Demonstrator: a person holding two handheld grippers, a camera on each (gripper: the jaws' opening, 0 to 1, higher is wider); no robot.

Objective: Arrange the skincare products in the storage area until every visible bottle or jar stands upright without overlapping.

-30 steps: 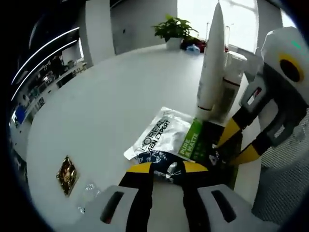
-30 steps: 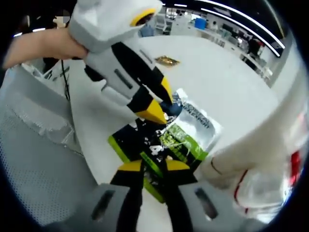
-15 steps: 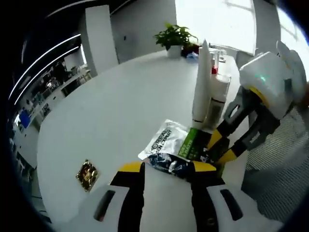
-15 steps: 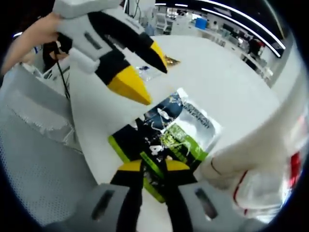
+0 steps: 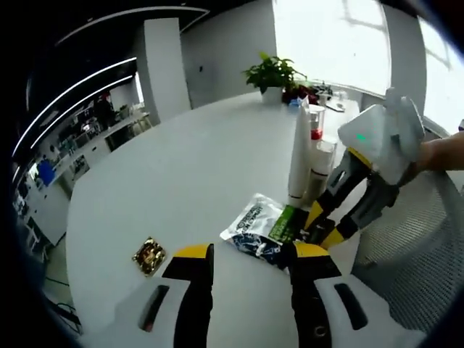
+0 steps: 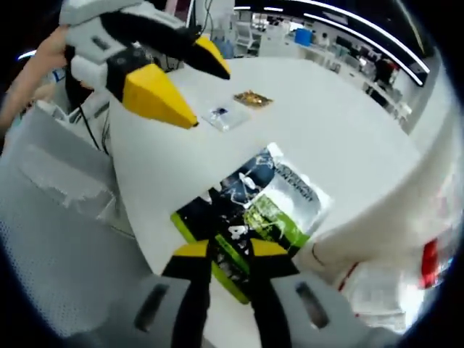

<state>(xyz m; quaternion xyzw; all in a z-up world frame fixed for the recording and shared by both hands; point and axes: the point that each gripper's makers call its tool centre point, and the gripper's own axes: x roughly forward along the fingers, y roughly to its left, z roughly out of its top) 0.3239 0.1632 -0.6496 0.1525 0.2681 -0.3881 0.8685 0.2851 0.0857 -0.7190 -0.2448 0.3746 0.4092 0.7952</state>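
Observation:
A black and green sachet [image 6: 221, 239] lies at the near table edge, overlapping a white and dark-blue sachet [image 6: 283, 190]. My right gripper [image 6: 230, 250] is shut on the black and green sachet's near end. In the left gripper view the right gripper [image 5: 322, 230] pinches that sachet [image 5: 290, 223] beside the white sachet [image 5: 254, 221]. Two white tubes [image 5: 300, 156] stand upright just behind them. My left gripper [image 5: 250, 255] hangs open above the table, nothing between its jaws. From the right gripper view the left gripper [image 6: 206, 98] is raised at the upper left.
A small gold sachet [image 5: 148, 255] and a clear sachet [image 6: 221, 116] lie apart on the round white table [image 5: 181, 167]. A potted plant [image 5: 272, 72] and small items stand at the far edge. Grey mesh chair [image 6: 51, 217] borders the near edge. A hand [image 5: 442, 152] holds the right gripper.
My left gripper has let go of the dark-blue sachet end, opened and risen away from the sachets. The right gripper stays shut on the black and green sachet.

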